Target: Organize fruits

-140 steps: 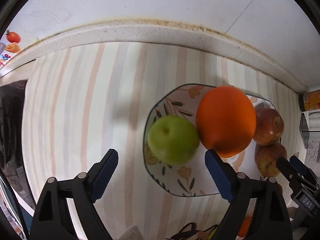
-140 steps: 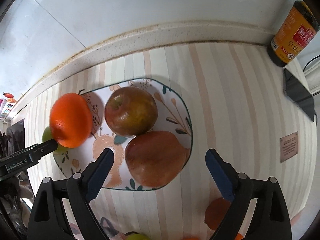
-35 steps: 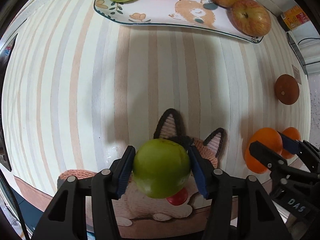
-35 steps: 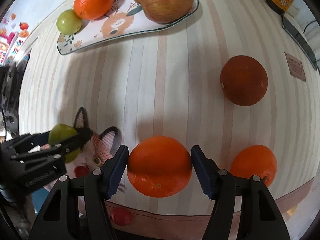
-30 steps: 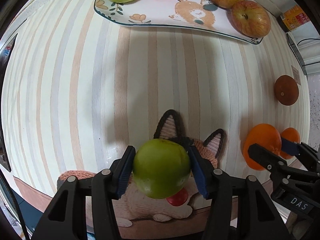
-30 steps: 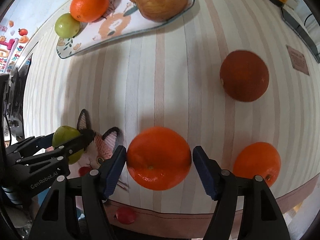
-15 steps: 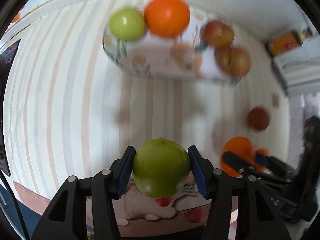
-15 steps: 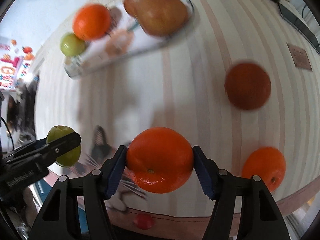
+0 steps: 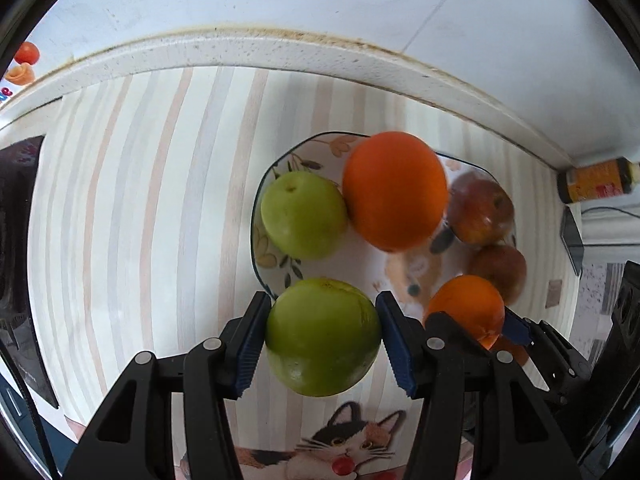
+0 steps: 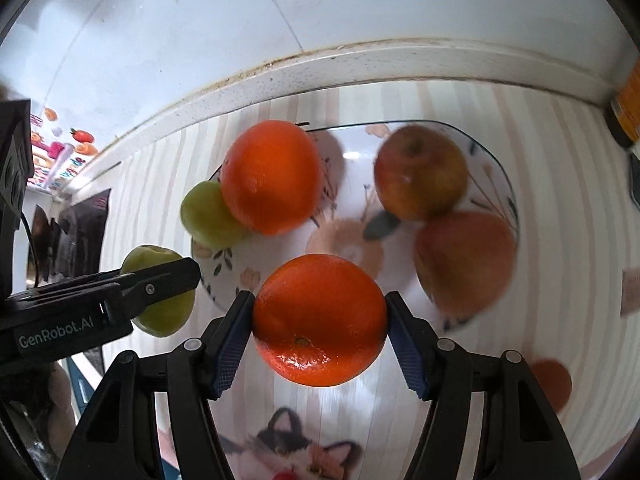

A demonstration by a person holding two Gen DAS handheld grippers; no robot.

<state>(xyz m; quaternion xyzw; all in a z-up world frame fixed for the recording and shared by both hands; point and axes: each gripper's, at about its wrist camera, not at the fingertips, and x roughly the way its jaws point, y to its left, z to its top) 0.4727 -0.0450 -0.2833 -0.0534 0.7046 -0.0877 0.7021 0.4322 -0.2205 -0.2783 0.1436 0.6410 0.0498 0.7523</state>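
My left gripper point(image 9: 323, 338) is shut on a green apple point(image 9: 323, 336) and holds it in the air over the near left edge of the patterned plate point(image 9: 264, 258). My right gripper point(image 10: 320, 320) is shut on an orange point(image 10: 319, 319), held above the plate's point(image 10: 502, 172) near rim. On the plate lie a second green apple point(image 9: 302, 214), a large orange point(image 9: 394, 190) and two red apples point(image 9: 480, 212) point(image 9: 498, 270). The right wrist view shows the left gripper point(image 10: 160, 286) with its green apple point(image 10: 160, 312) at the left.
A striped cloth point(image 9: 140, 208) with a cat picture point(image 9: 344, 444) covers the counter. A white ledge point(image 9: 280, 52) and wall run behind the plate. An orange-labelled bottle point(image 9: 596, 180) stands at the far right. A dark orange fruit point(image 10: 550, 384) lies on the cloth at the near right.
Both grippers have carried their fruit away from the near edge of the cloth toward the plate and upward. The plate now fills the middle of both views. Both grips stay the same.
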